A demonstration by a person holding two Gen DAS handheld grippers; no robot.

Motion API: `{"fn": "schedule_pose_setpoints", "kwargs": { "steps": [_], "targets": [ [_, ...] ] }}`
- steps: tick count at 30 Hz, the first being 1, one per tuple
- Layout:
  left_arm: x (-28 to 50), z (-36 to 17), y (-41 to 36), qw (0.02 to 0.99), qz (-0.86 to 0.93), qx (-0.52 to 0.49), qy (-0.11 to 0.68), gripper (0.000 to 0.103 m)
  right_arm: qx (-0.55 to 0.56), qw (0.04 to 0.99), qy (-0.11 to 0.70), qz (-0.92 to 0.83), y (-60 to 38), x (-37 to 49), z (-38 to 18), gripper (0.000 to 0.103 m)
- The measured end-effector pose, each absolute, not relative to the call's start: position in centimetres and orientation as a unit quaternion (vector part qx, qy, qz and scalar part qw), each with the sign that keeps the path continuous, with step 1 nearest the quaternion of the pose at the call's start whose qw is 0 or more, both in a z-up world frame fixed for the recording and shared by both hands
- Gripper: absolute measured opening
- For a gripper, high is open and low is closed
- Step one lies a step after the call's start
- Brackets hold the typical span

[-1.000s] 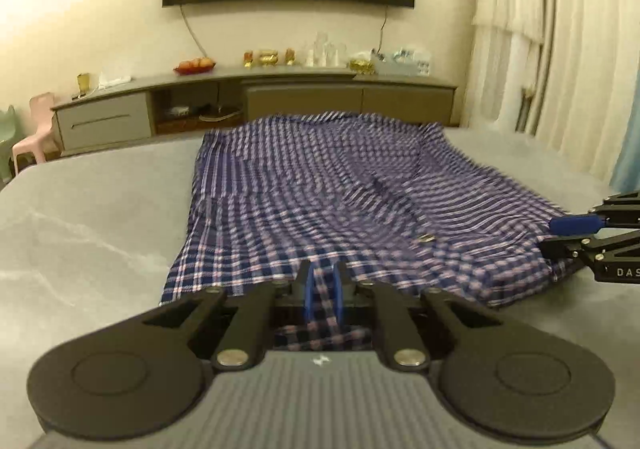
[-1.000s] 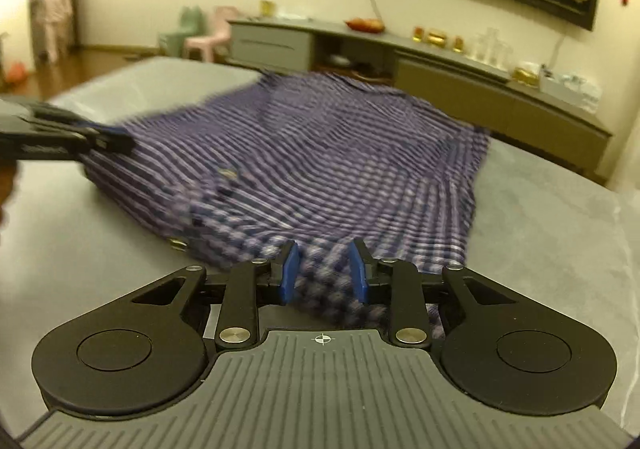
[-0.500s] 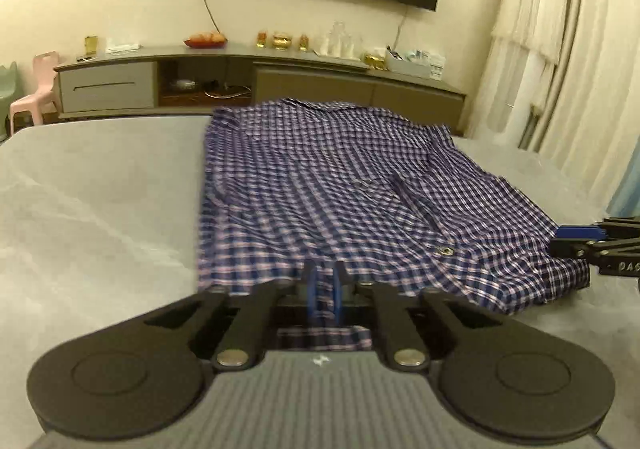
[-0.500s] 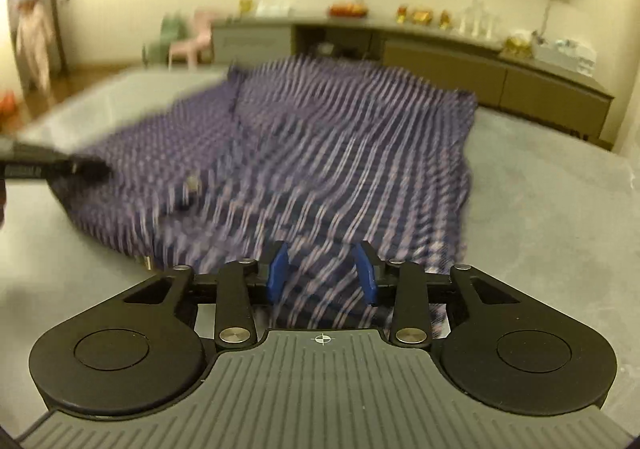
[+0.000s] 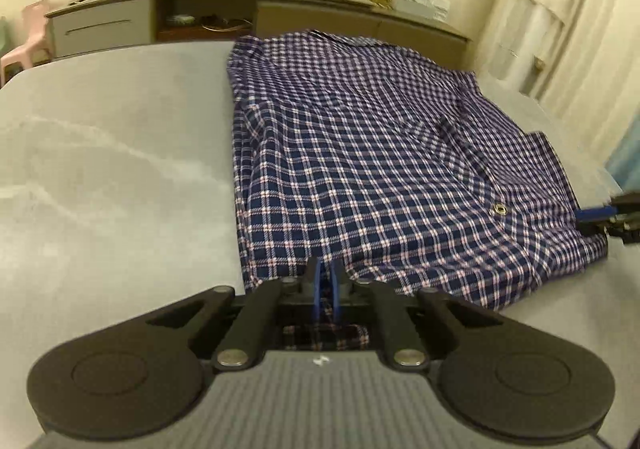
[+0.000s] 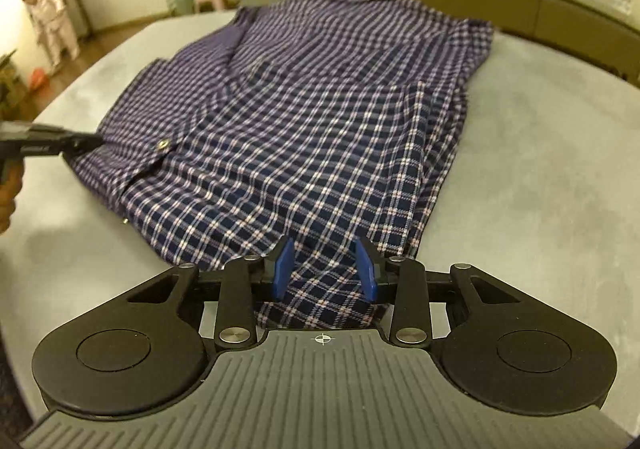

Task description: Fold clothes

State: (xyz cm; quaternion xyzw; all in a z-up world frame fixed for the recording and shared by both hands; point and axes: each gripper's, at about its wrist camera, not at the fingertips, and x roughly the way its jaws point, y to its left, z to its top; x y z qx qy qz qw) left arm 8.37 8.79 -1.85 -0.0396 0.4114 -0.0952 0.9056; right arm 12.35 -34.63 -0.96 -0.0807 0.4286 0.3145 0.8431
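My left gripper (image 5: 327, 286) fingers clamp the navy-and-white checked cotton shirt (image 5: 372, 169) hem; my right gripper (image 6: 325, 267) fingers stand apart over it on the grey counter (image 5: 112, 169).

A grey, marble-veined desk (image 5: 112, 177) with a rounded edge carries a single thing: a navy, white and pink checked shirt (image 5: 380, 169), spread flat with folds and creases, its hem at the near edge. The far end, probably the collar, is too blurred to make out. Bare desk flanks both sides.
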Motion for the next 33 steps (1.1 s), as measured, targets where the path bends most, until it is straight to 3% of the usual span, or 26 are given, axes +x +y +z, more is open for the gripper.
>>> {"fn": "schedule_pose_setpoints", "kwargs": {
  "steps": [3, 7, 11, 13, 15, 16, 18, 25, 33],
  "targets": [
    [7.5, -1.3, 9.5, 0.911, -0.096, -0.028, 0.401, 0.008, -0.083, 0.839, 0.434, 0.317, -34.9, 11.6, -0.3, 0.037],
    [8.1, 0.4, 10.8, 0.927, -0.081, -0.049, 0.363, 0.009, -0.065, 0.873, 0.383, 0.293, -34.8, 13.0, 1.4, 0.036],
    [9.9, -0.5, 10.2, 0.920, -0.078, -0.036, 0.382, 0.012, -0.053, 0.901, 0.338, 0.267, -34.6, 14.6, 2.7, 0.036],
    [10.7, -2.0, 9.8, 0.915, -0.066, -0.027, 0.396, 0.012, -0.077, 0.891, 0.383, 0.232, -34.1, 16.2, 1.5, 0.036],
    [10.7, -2.2, 9.7, 0.919, -0.062, -0.031, 0.387, 0.012, -0.069, 0.885, 0.412, 0.205, -34.8, 18.0, 0.6, 0.051],
    [10.6, -1.8, 9.8, 0.920, -0.060, -0.039, 0.384, 0.012, -0.059, 0.887, 0.413, 0.197, -35.1, 18.8, 0.6, 0.051],
    [10.3, -0.8, 10.1, 0.924, -0.061, -0.056, 0.373, 0.012, -0.045, 0.898, 0.394, 0.193, -35.1, 19.4, 1.6, 0.041],
    [10.7, 2.0, 5.1, 0.929, -0.111, -0.058, 0.348, 0.018, -0.040, 0.895, 0.332, 0.295, -27.9, 16.9, 4.4, 0.039],
    [12.5, -1.8, -0.2, 0.911, -0.134, -0.004, 0.390, 0.019, -0.167, 0.862, 0.350, 0.328, -21.2, 15.6, -0.6, 0.037]
  ]
}}
